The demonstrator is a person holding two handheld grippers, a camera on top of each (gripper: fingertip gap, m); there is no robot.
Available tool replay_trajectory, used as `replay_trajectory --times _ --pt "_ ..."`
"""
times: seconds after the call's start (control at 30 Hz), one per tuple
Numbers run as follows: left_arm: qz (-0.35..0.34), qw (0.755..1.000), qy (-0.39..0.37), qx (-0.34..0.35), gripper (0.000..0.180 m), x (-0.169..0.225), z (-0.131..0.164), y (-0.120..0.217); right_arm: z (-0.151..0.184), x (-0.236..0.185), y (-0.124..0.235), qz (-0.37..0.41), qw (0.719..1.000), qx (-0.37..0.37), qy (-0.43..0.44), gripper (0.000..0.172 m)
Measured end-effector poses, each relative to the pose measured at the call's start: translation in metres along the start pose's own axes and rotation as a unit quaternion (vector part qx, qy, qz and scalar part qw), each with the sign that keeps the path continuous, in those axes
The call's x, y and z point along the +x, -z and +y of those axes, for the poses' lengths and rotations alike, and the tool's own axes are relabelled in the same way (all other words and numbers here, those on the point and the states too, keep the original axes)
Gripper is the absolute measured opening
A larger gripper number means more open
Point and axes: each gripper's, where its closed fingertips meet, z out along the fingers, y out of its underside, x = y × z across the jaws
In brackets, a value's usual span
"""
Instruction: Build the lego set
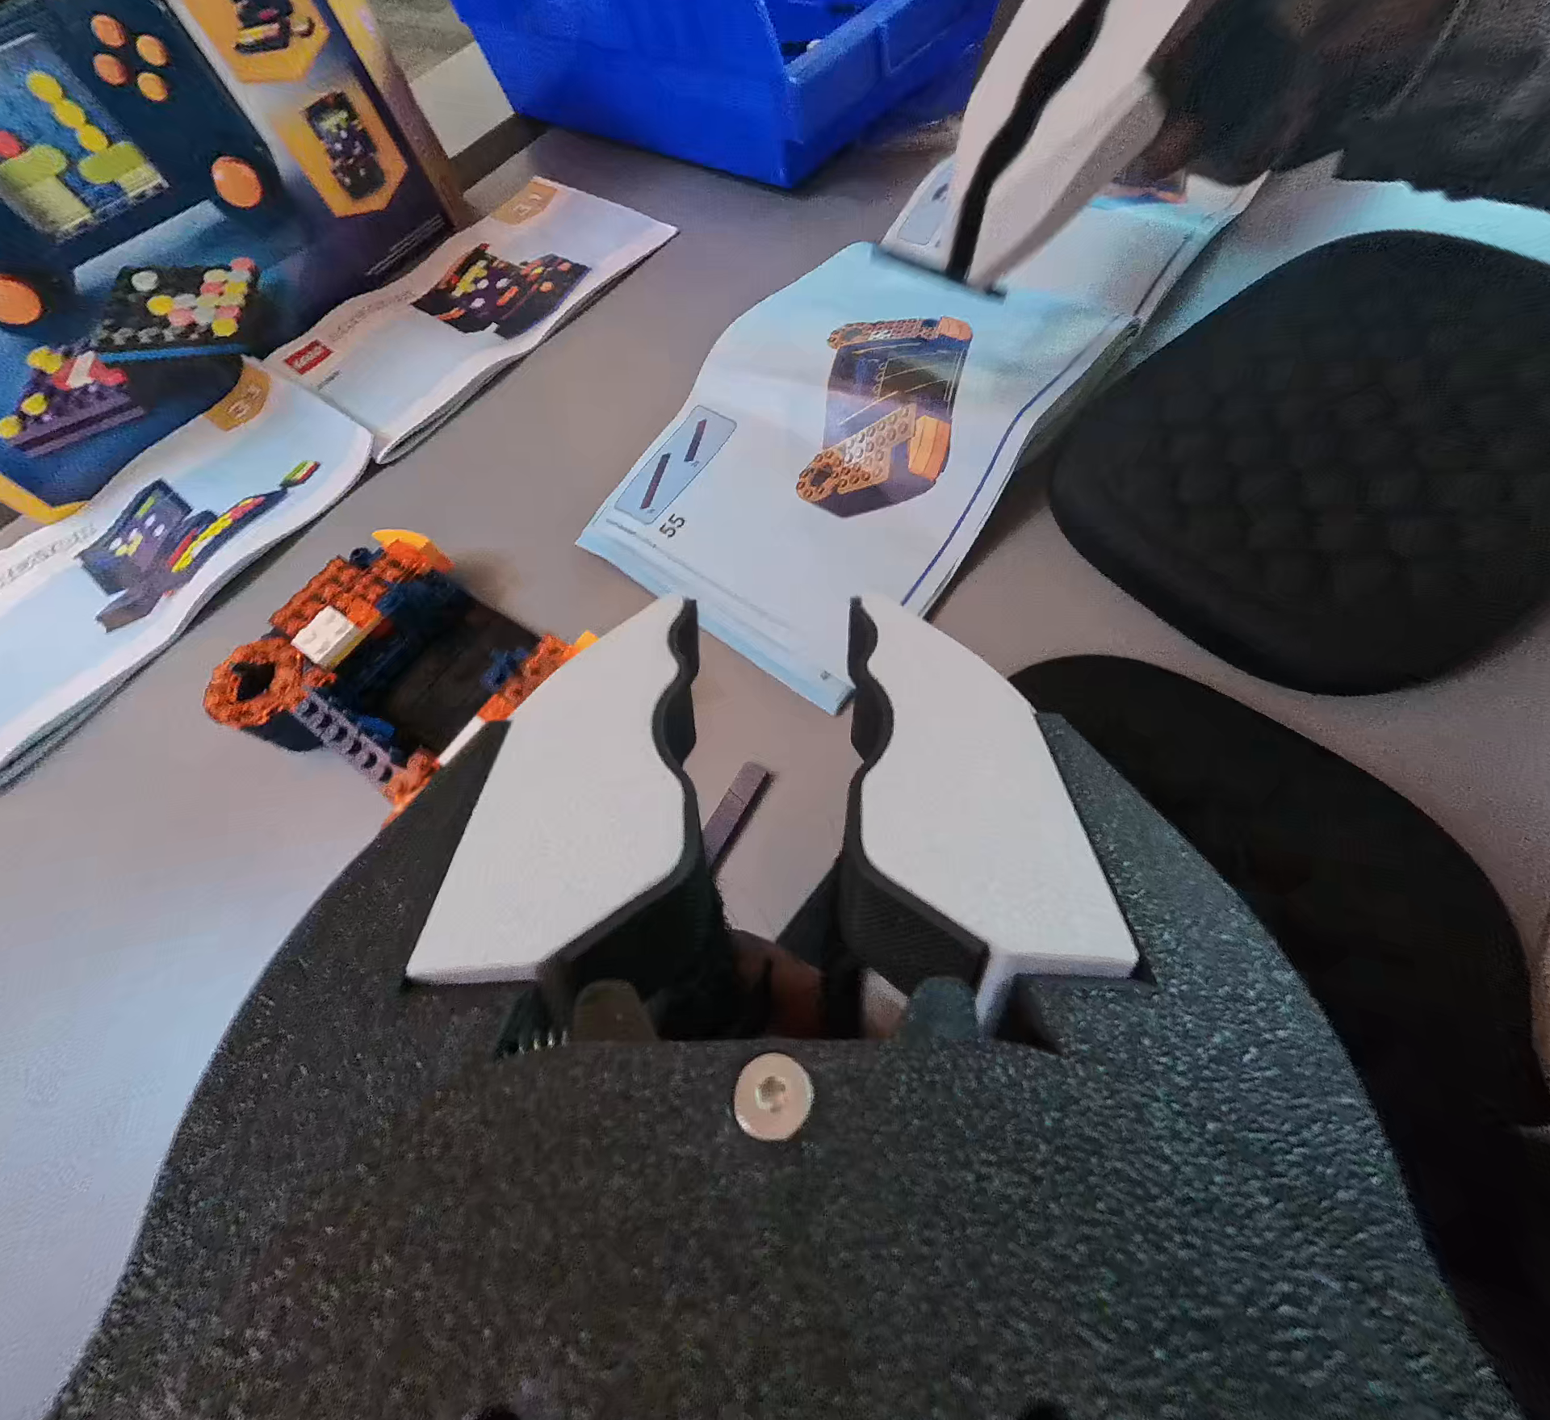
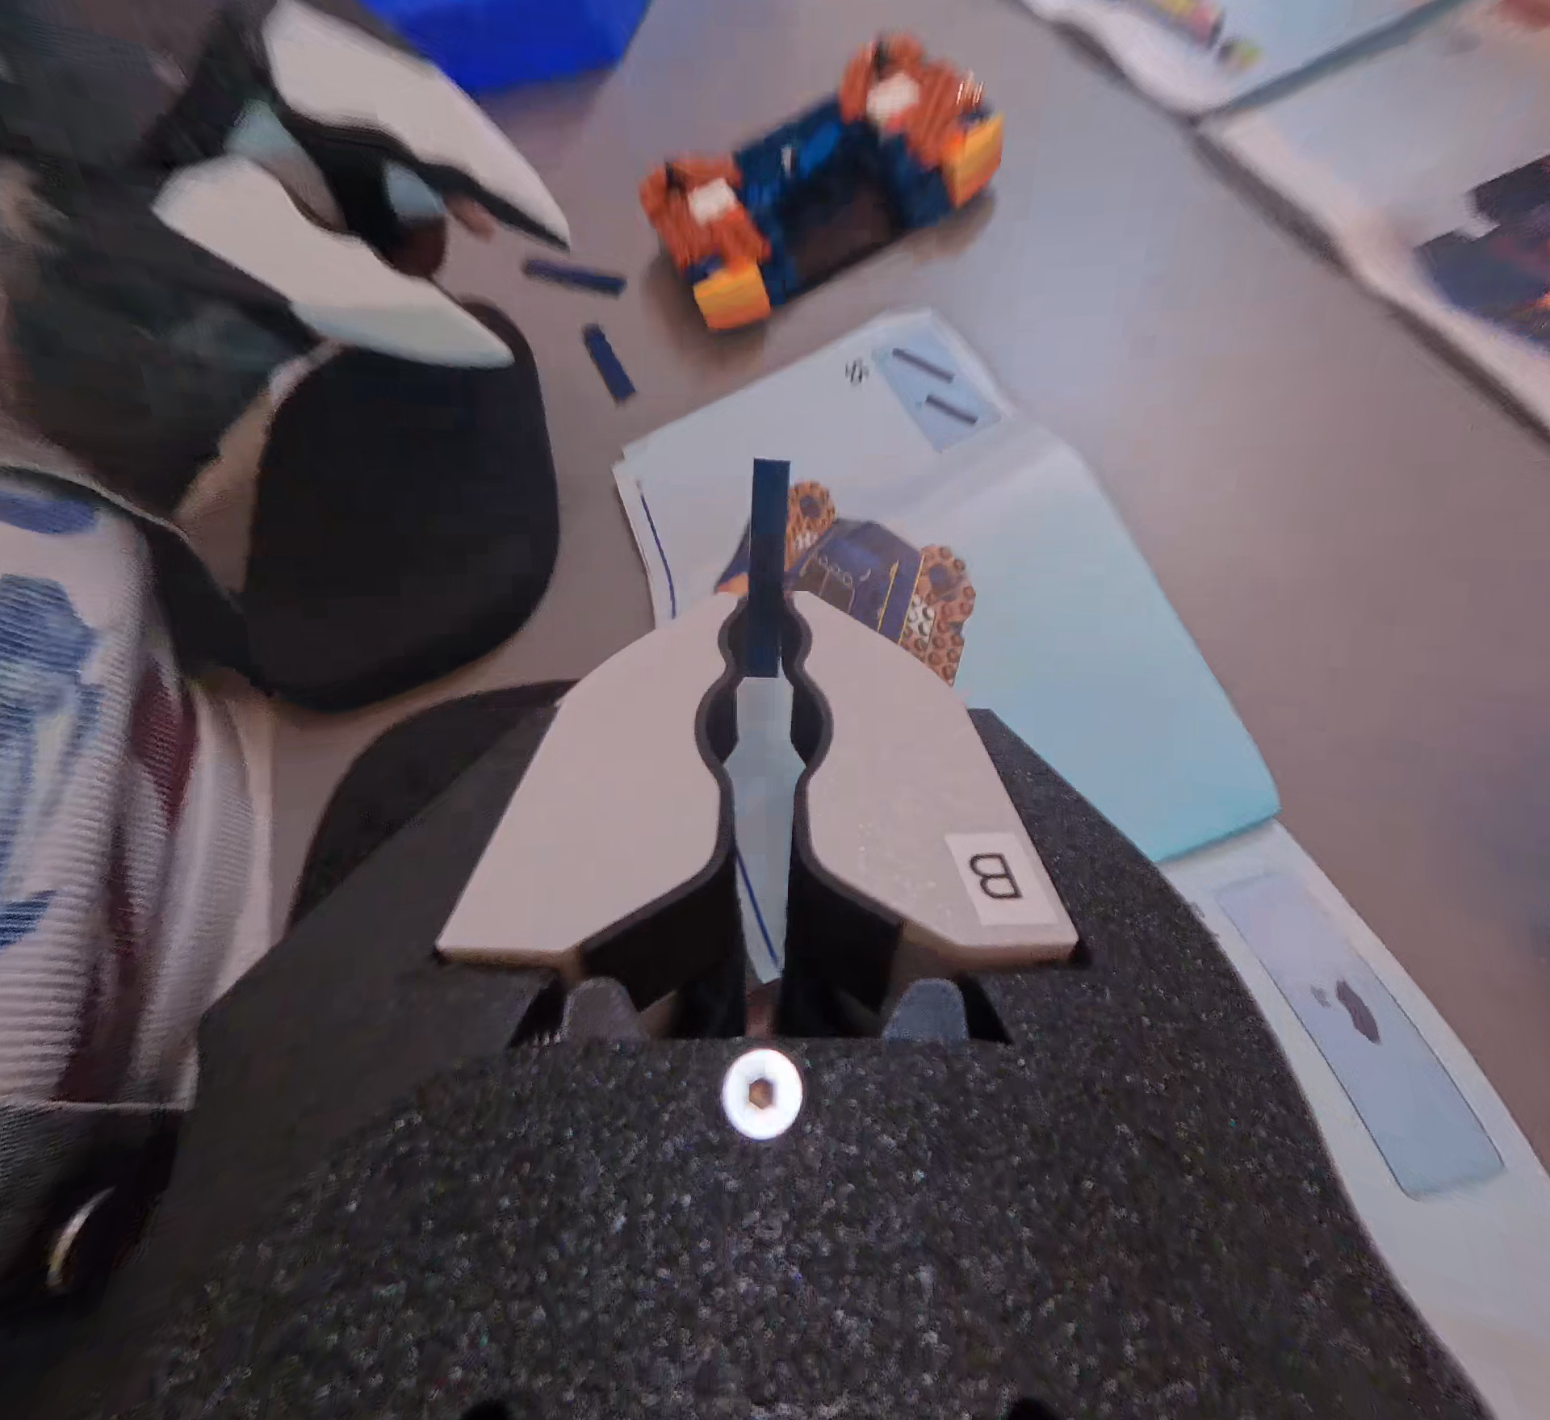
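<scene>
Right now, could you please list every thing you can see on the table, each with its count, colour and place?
Brick model: one, orange and dark blue, on the table left of the open booklet.
Open booklet: one, pale blue pages, middle of the table.
Closed booklets: two, white, far left.
Toy box: one, dark blue and yellow, standing behind the closed booklets.
Bin: one, blue, at the back.
Loose strips: two, dark blue, on the table near the left tongs.
Table: one, grey.
Left tongs: open, nothing gripped.
Right tongs: closed on a dark blue strip, above the open booklet.
</scene>
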Motion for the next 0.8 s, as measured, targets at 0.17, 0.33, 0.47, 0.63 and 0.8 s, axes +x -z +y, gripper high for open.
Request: replay_trajectory --times 0.17,0.33,0.47,0.63,0.8 --pt "-0.006 1.0 -0.009 0.003 0.033 -0.011 -0.009 -0.001 0.017 0.007 -0.025 -0.025 0.998 -0.05 -0.006 0.007" --pt "-0.043 0.999 -0.023 -0.019 0.033 -0.04 -0.004 -0.001 0.033 0.017 -0.031 -0.013 0.998 -0.056 -0.023 0.007" --pt "-0.028 0.999 0.017 0.019 0.033 -0.051 -0.015 -0.003 0.033 0.018 -0.03 -0.018 0.998 -0.051 -0.037 0.007" --pt "-0.003 1.0 -0.025 -0.004 0.032 -0.036 -0.013 -0.021 0.033 0.017 -0.03 -0.014 0.998 -0.05 -0.028 0.007" --pt "-0.158 0.985 -0.036 -0.059 0.032 -0.112 0.008 0.028 0.033 0.017 -0.029 -0.016 0.998 -0.049 -0.028 0.007"
